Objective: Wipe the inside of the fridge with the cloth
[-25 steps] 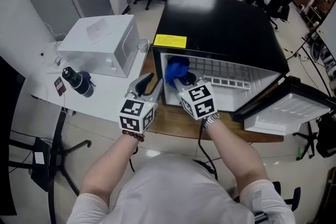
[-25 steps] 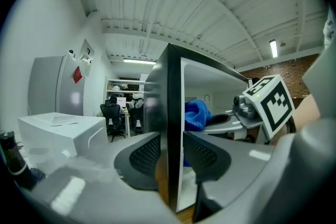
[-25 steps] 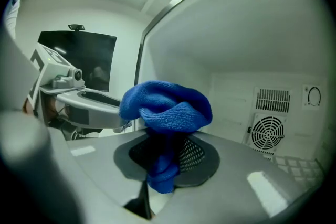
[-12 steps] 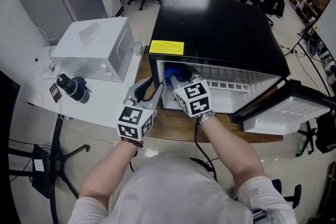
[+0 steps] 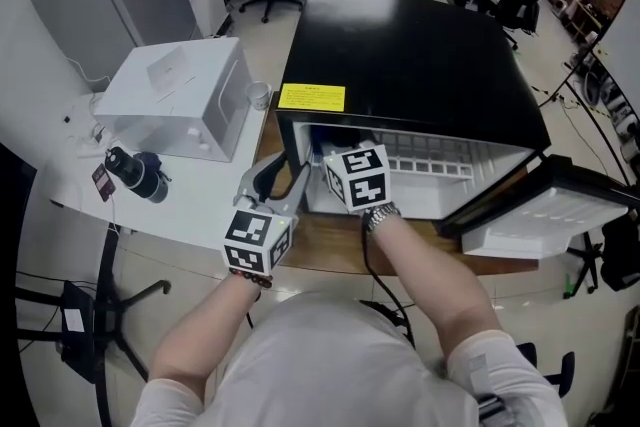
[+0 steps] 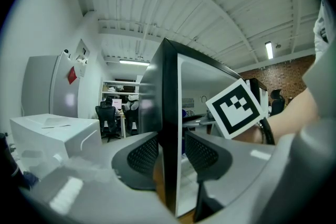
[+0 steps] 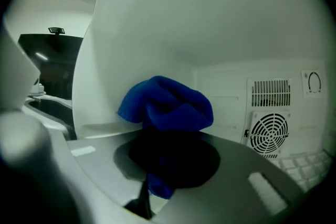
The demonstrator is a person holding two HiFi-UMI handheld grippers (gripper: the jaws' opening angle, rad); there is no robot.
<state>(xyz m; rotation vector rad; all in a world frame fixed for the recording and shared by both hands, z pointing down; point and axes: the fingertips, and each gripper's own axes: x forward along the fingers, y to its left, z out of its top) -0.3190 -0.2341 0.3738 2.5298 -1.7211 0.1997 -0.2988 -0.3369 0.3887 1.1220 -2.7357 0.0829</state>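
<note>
The person's forearms reach forward over the brown wooden tabletop (image 5: 330,243). The left gripper (image 5: 283,175) is at the left front corner of the black box-shaped fridge (image 5: 410,45). The black front edge of the fridge's left wall stands between its jaws. These have just been opening, and a narrow gap shows beside one pad, so they are apart. The right gripper (image 7: 168,165) is inside the fridge, and its jaws are clamped on the crumpled blue cloth (image 7: 165,105), close to the white inner left wall. Farther in, a round fan grille (image 7: 269,132) sits on the white back wall. The fridge door (image 5: 545,215) is swung open to the right. Left of the fridge, a white rectangular box (image 5: 175,100) stands on a white tabletop (image 5: 200,177).
</note>
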